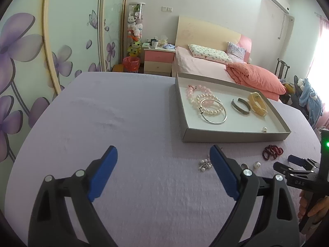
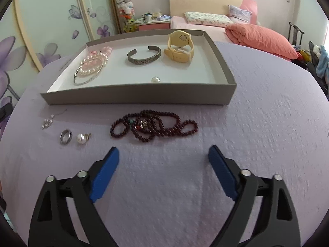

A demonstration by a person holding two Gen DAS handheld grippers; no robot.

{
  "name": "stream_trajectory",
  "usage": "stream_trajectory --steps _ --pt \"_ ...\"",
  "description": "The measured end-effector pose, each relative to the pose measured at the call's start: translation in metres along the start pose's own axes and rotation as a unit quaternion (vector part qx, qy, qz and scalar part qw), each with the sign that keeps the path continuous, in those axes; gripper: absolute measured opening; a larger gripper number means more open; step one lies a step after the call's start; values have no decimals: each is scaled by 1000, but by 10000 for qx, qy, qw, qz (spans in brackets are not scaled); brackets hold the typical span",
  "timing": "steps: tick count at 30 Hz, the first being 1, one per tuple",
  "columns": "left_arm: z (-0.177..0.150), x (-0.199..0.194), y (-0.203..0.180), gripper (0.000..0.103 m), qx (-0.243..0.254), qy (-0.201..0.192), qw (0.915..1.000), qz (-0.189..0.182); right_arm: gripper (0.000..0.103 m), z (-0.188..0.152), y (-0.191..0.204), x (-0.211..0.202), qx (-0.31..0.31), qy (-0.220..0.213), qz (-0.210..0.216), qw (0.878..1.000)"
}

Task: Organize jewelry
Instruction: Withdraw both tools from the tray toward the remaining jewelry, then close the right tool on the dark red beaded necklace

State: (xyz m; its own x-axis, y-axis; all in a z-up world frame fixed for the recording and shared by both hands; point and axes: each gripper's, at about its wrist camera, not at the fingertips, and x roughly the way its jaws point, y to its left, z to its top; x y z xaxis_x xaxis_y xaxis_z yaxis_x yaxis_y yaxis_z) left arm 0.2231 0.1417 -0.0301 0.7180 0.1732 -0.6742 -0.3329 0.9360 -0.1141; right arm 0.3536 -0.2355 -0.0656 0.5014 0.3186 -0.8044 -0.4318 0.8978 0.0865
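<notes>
Left gripper (image 1: 164, 154), left wrist view: jaws spread wide, nothing between them, over bare lilac cloth (image 1: 102, 123). Grey tray (image 1: 236, 136) sits far right, its long axis running near-to-far and slanting right. Inside — pink beads (image 1: 192, 89), pearl bracelet (image 1: 207, 105) and silver bangle (image 1: 213, 112) overlapping at the left; grey cuff (image 1: 240, 106) and cream watch (image 1: 257, 103) further right; one loose pearl (image 1: 264, 129) at the near right corner. Near the tray, on the cloth: pearl cluster (image 1: 204, 163) just beside the right finger, a pearl stud (image 1: 257, 164), dark red bead strand (image 1: 272, 152). Right gripper (image 1: 296, 161) enters at the right edge; lettering on it is too small to read.

Right gripper (image 2: 163, 154), right wrist view: jaws spread, empty. Bead strand (image 2: 154, 128) lies just beyond the tips, coiled, long axis left-to-right. Left of it — pearl stud (image 2: 81, 138), silver ring (image 2: 65, 136), pearl cluster (image 2: 48, 121). Tray (image 2: 133, 97) lies broadside beyond; faint print on its left wall is unreadable. Nothing stands between fingers and strand.
</notes>
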Motion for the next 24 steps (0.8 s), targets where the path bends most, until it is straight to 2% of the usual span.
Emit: stream_trajectory --steps 7,10,13,16,18,19,21,24 --pt "-3 4 0 89 15 86 10000 1 94 9 16 11 129 -12 -393 9991" --pt "-5 5 0 89 29 109 9999 4 93 13 19 14 150 -36 -434 9989" --pt "-7 6 0 89 45 140 9999 20 86 15 19 15 136 -67 -424 9990" --pt "-9 8 -1 89 68 177 9998 30 70 16 18 13 101 -131 -404 9990" --pt "-11 9 -3 89 89 194 9998 31 53 16 16 10 55 -185 -373 9991" --pt "-11 9 -4 89 105 205 9997 32 48 16 16 9 48 -200 -369 9991" --pt "-13 10 -7 89 133 228 9996 21 23 15 13 7 37 -241 -320 9992" --pt "-15 12 -11 89 180 269 9995 12 13 17 9 7 32 -248 -231 9994"
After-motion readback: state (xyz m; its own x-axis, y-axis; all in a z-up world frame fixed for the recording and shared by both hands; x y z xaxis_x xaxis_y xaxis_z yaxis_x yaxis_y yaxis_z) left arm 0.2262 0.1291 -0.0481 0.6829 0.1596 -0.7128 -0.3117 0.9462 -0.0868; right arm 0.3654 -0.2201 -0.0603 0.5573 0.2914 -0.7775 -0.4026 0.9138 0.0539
